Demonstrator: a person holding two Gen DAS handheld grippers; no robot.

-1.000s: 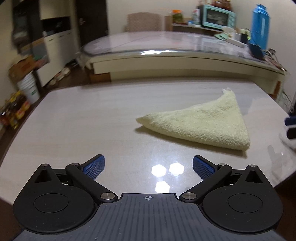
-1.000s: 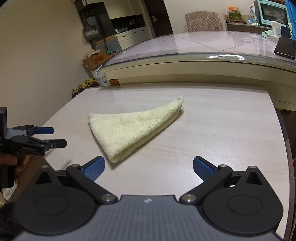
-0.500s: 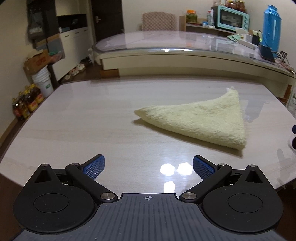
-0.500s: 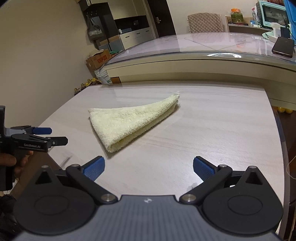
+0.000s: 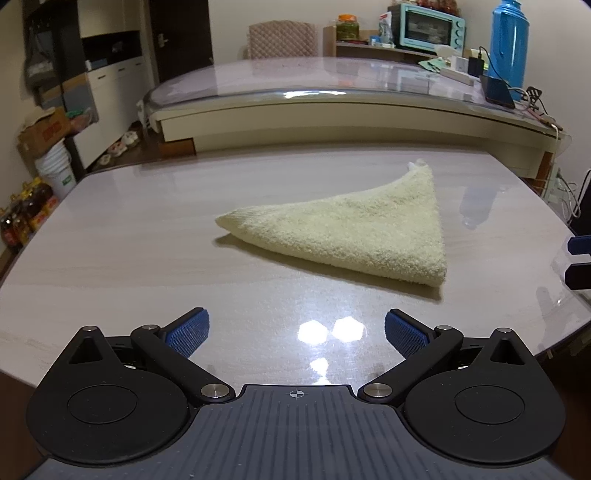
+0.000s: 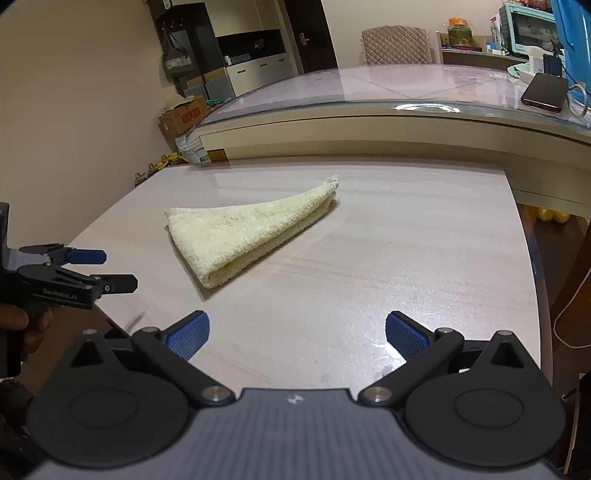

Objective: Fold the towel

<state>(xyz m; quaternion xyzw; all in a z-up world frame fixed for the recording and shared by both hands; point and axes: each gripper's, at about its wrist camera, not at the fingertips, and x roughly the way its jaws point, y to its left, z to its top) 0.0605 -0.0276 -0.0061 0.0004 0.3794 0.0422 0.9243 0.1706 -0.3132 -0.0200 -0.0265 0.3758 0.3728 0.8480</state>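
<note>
While both tongs hang empty, left gripper point(image 5: 296, 328) and right gripper point(image 6: 297, 329) with jaws spread wide, the pale yellow towel point(image 5: 354, 230) lies folded on the table point(image 5: 129, 236), well ahead. Farther off, a white bucket point(image 5: 57, 168) stands; contents hidden.

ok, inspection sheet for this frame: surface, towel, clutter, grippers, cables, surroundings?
Surface: glossy wood-grain table, lamp glare near its front edge.
Job's things: yellow towel lying flat, folded into a triangle.
Clutter: nothing seen on the table.
Grippers: left gripper open, empty, short of the towel; right gripper open, empty.
Cables: charger leads on the rear counter.
Surroundings: blue thermos, teal oven, bucket on the floor.
</note>
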